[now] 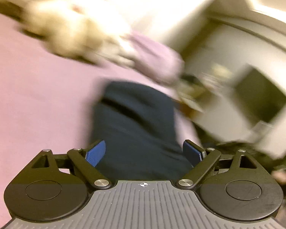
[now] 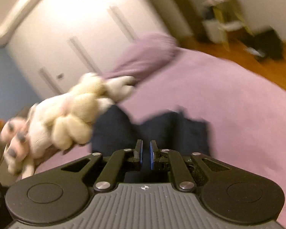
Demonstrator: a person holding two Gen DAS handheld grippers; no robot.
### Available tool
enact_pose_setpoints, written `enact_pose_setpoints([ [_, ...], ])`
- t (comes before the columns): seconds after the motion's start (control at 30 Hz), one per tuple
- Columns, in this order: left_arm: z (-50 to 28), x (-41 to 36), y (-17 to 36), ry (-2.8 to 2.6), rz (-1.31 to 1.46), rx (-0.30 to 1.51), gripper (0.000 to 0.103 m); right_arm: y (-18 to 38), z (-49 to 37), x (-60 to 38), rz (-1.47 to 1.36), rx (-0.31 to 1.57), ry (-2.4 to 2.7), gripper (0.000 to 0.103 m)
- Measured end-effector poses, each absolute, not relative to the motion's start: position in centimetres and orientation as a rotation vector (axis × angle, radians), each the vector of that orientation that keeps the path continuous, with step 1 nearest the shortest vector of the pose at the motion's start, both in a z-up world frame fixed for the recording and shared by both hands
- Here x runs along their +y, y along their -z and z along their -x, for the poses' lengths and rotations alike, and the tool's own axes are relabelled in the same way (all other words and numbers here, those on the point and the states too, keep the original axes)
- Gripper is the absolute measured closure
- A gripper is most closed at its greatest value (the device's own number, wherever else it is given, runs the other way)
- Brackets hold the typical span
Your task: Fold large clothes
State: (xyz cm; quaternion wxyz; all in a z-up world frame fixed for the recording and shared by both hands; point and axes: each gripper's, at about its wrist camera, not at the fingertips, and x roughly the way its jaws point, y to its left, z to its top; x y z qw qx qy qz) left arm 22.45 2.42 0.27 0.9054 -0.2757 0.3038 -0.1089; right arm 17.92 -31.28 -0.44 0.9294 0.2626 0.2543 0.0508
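Note:
A dark navy garment (image 1: 135,118) lies bunched on the pink bed sheet (image 1: 28,95); the picture is smeared by motion. My left gripper (image 1: 144,151) stands wide open just above the garment's near end. Its blue pads (image 1: 96,152) are on either side of the cloth without pressing on it. In the right wrist view the same navy garment (image 2: 162,129) lies on the sheet (image 2: 238,114) just beyond my right gripper (image 2: 146,152). That gripper is shut to a thin slit, and I see no cloth between its pads.
Cream plush toys (image 2: 74,114) (image 1: 66,30) lie left of the garment, touching its far edge. A lilac pillow (image 2: 146,57) (image 1: 154,57) sits beyond it. White wardrobe doors (image 2: 76,28) stand behind the bed. Wooden floor (image 2: 257,61) with furniture lies past the bed's right edge.

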Motion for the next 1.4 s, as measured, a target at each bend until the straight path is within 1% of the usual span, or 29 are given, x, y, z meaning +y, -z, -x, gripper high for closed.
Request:
enact_pose_setpoints([
  [0.1, -22.7, 6.0, 0.8, 0.02, 0.556, 0.648, 0.01, -1.6, -22.8, -24.6, -0.368, 0.532, -0.203, 0.089],
  [0.23, -23.6, 8.8, 2.5, -0.089, 0.597, 0.678, 0.01, -1.9, -29.3, -14.6, -0.13, 0.624, -0.227, 0.089],
  [0.37, -24.8, 7.9, 3.1, -0.098, 0.56, 0.704, 0.01, 0.9, -33.7, -7.3, 0.13, 0.616, -0.201, 0.089],
  [0.5, -25.6, 5.9, 3.5, -0.06, 0.509, 0.719, 0.009, 5.0, -37.9, -7.5, 0.255, 0.613, -0.111, 0.089],
  [0.6, -28.2, 2.3, 3.1, 0.01, 0.482, 0.711, 0.009, 7.7, -38.9, -13.1, 0.147, 0.636, 0.032, 0.089],
  [0.7, -30.6, -2.8, 3.1, 0.083, 0.443, 0.678, 0.007, 10.3, -37.2, -20.8, -0.054, 0.649, 0.178, 0.09],
  [0.77, -31.6, -6.2, 3.9, 0.093, 0.399, 0.666, 0.006, 10.8, -35.2, -24.6, -0.181, 0.613, 0.198, 0.095],
  [0.8, -31.9, -7.4, 4.5, 0.1, 0.384, 0.66, 0.006, 10.8, -34.2, -25.5, -0.196, 0.593, 0.216, 0.099],
  [0.87, -32.7, -9.8, 6.2, 0.076, 0.309, 0.658, 0.005, 11.3, -32.8, -26.1, -0.171, 0.569, 0.21, 0.099],
  [0.97, -33.2, -10.2, 8.3, 0.029, 0.271, 0.67, 0.0, 11.7, -32.2, -26.4, -0.174, 0.548, 0.19, 0.099],
  [1.17, -33.6, -8.7, 11.8, 0.035, 0.368, 0.662, 0.0, 13.4, -32.8, -28.1, -0.27, 0.515, 0.121, 0.099],
  [1.27, -33.9, -8.5, 11.7, 0.035, 0.376, 0.676, 0.0, 14.2, -32.5, -28.1, -0.271, 0.497, 0.11, 0.099],
  [1.4, -32.9, -7.8, 10.1, 0.052, 0.385, 0.69, 0.0, 13.7, -32.3, -28.4, -0.288, 0.493, 0.099, 0.099],
])
